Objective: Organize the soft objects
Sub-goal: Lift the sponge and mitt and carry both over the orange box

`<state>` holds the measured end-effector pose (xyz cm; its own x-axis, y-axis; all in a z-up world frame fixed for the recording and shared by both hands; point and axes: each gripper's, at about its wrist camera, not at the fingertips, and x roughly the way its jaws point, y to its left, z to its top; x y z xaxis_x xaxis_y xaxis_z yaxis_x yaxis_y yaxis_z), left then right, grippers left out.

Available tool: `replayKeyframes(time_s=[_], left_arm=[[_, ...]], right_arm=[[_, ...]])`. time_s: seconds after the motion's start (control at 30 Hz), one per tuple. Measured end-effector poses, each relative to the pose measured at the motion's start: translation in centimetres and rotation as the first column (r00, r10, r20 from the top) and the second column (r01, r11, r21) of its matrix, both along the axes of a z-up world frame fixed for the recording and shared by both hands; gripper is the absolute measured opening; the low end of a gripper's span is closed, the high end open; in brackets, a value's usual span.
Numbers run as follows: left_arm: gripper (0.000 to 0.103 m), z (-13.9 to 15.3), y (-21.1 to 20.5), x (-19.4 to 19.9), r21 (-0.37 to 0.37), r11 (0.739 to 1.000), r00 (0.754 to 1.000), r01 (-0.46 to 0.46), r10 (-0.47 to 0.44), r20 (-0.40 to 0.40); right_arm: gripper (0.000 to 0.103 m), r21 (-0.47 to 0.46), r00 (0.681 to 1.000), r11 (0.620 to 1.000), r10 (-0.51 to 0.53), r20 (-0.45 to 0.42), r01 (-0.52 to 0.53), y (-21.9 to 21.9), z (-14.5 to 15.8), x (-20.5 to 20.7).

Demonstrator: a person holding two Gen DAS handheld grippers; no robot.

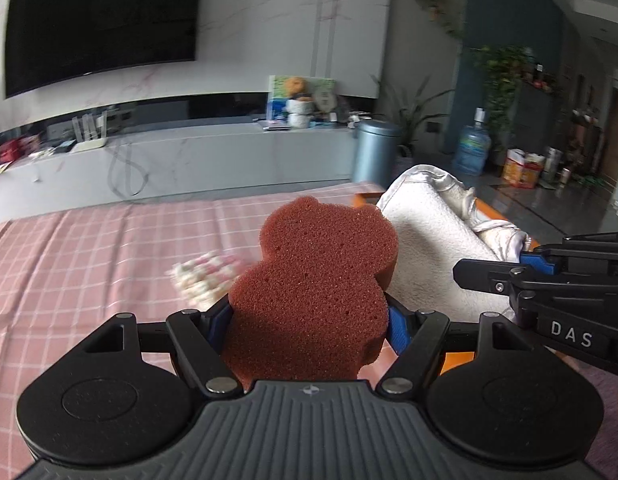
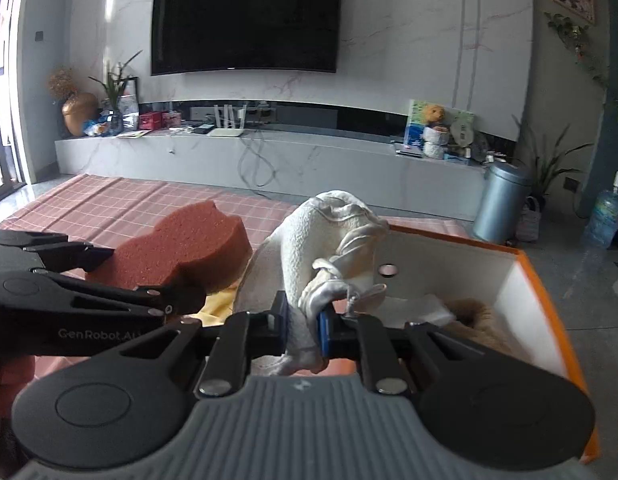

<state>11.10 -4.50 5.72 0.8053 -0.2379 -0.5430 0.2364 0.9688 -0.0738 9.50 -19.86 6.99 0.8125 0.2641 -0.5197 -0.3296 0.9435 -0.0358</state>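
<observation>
Left tool (image 1: pixel 309 320) above pink checked cloth (image 1: pixel 89 248).

A brown bear-shaped sponge (image 1: pixel 313 292) stood upright, clamped at its base; beside it, a white towelling cloth with silky trim (image 2: pixel 329 248) hung bunched above an orange-edged box (image 2: pixel 545 300).

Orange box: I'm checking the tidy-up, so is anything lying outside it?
Yes. A small floral-patterned soft item lies alone on the pink checked cloth, outside the orange box. It is too blurred to identify.
</observation>
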Motion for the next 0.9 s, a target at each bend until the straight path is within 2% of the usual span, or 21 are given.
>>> replayKeyframes(time_s=[0.2, 0.43, 0.6, 0.73, 0.9], left_arm=[[0.084, 0.1, -5.1, 1.8, 0.002, 0.991, 0.991, 0.136, -0.136, -0.007], [0.084, -0.5, -9.6, 3.6, 0.075, 0.968, 0.971, 0.240, -0.239, -0.015], [0.084, -0.9, -11.8, 4.6, 0.128, 0.950, 0.959, 0.283, -0.283, -0.022], [0.084, -1.1, -12.8, 5.2, 0.153, 0.939, 0.952, 0.307, -0.305, -0.033], [0.084, -1.1, -13.4, 6.0, 0.171, 0.935, 0.950, 0.312, -0.311, -0.034]], right_arm=[[0.013, -0.031, 0.995, 0.995, -0.095, 0.005, 0.095, -5.6, 1.1, 0.1], [0.013, -0.114, 0.987, 0.980, -0.162, -0.001, 0.161, -10.3, 0.6, 0.7], [0.013, -0.158, 0.983, 0.971, -0.183, -0.010, 0.179, -11.9, -0.1, 1.5], [0.013, -0.153, 0.981, 0.970, -0.192, -0.010, 0.188, -12.7, -0.1, 2.0], [0.013, -0.168, 0.981, 0.967, -0.194, -0.007, 0.190, -13.0, -0.2, 2.6]])
